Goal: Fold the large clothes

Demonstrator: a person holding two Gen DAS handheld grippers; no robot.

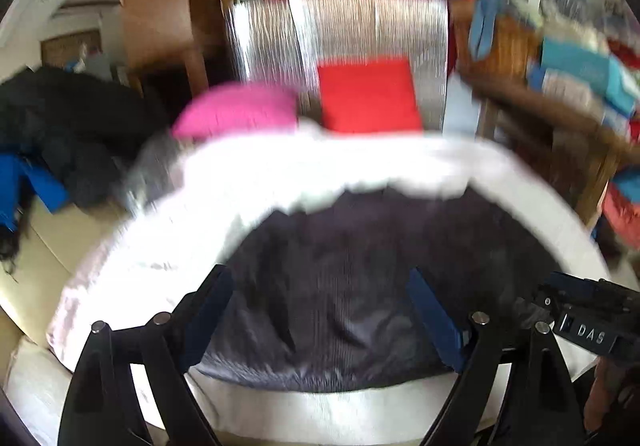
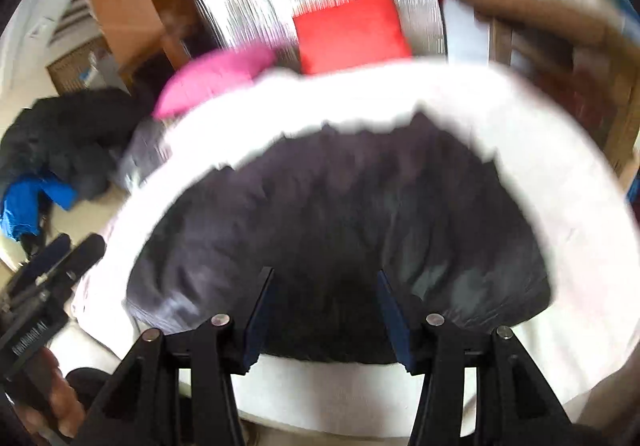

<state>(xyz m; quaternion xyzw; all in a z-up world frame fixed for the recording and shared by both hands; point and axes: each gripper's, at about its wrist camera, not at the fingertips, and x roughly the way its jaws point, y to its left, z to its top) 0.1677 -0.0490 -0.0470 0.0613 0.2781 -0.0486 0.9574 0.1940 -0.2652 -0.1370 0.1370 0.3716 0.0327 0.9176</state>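
looking along both grippers, we see the dark garment (image 2: pixel 340 221) spread flat on the white bed (image 2: pixel 540 165), just beyond the fingertips. the right gripper (image 2: pixel 326 310) has its jaws apart with nothing between them, above the garment's near edge. the left gripper (image 1: pixel 320 310) is also wide apart and empty. far behind lie a red cushion (image 1: pixel 368 95) and a pink cushion (image 1: pixel 240 109).

garment (image 2: pixel 328 213): dark matt cloth | sheet (image 2: pixel 520 149): white cloth | panel (image 1: pixel 360 25): shiny foil
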